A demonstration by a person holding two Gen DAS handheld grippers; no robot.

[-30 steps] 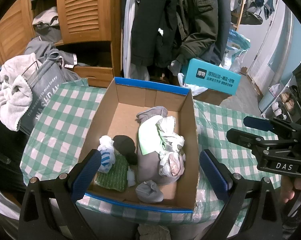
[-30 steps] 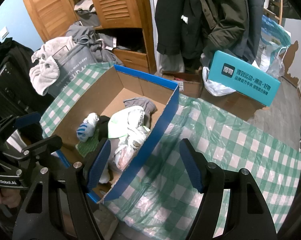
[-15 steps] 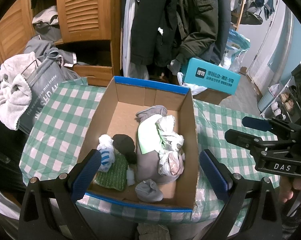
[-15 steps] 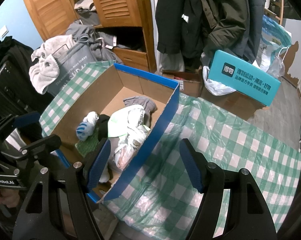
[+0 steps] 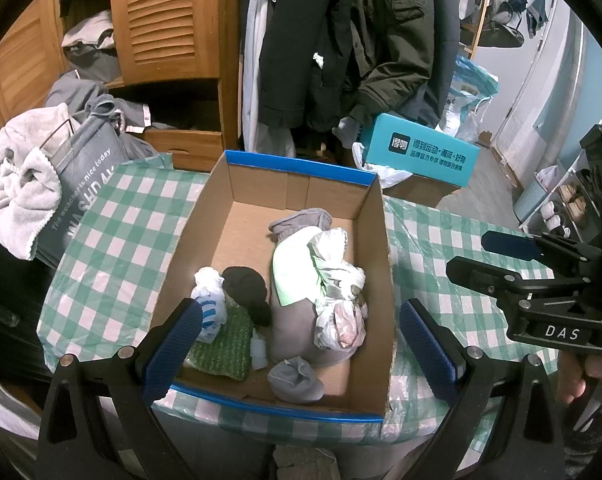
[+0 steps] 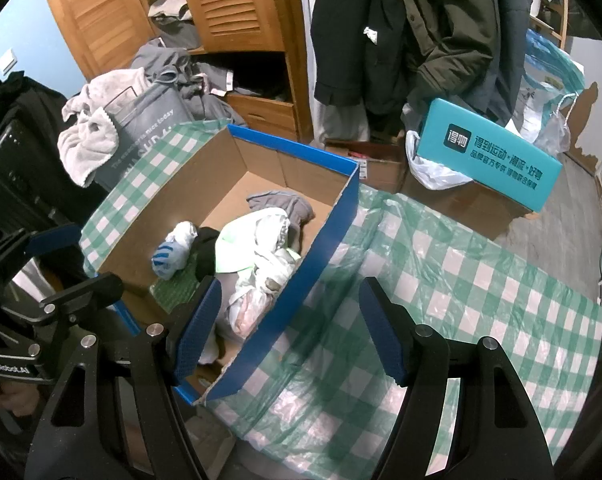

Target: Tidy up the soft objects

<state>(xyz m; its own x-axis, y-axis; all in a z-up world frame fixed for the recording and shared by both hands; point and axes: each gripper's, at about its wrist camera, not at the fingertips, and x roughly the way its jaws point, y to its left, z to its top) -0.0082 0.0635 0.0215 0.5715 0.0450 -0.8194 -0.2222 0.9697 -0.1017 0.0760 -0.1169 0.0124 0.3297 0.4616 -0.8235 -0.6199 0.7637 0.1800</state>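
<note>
A cardboard box [image 5: 205, 216] with blue-taped rims [image 6: 325, 220] sits on a green-and-white checked tablecloth [image 5: 113, 224]. Inside lie soft things: a grey bundle with a pale green patch [image 5: 293, 280], crumpled white plastic bags [image 5: 337, 280], a white-and-blue sock ball [image 5: 209, 300], a black sock ball [image 5: 247, 284], a green knit piece [image 5: 221, 344] and a small grey sock ball [image 5: 295, 378]. My left gripper [image 5: 301, 352] hovers open above the box's near end, holding nothing. My right gripper [image 6: 289, 328] stands open over the box's right wall, also with nothing in it.
A grey laundry bag [image 5: 81, 184] draped with a pale towel [image 5: 17, 200] stands left of the table. Behind are a wooden wardrobe [image 5: 165, 20], hanging dark coats [image 5: 341, 40] and a teal box [image 5: 421, 156] on a carton. The cloth [image 6: 481, 300] stretches right of the box.
</note>
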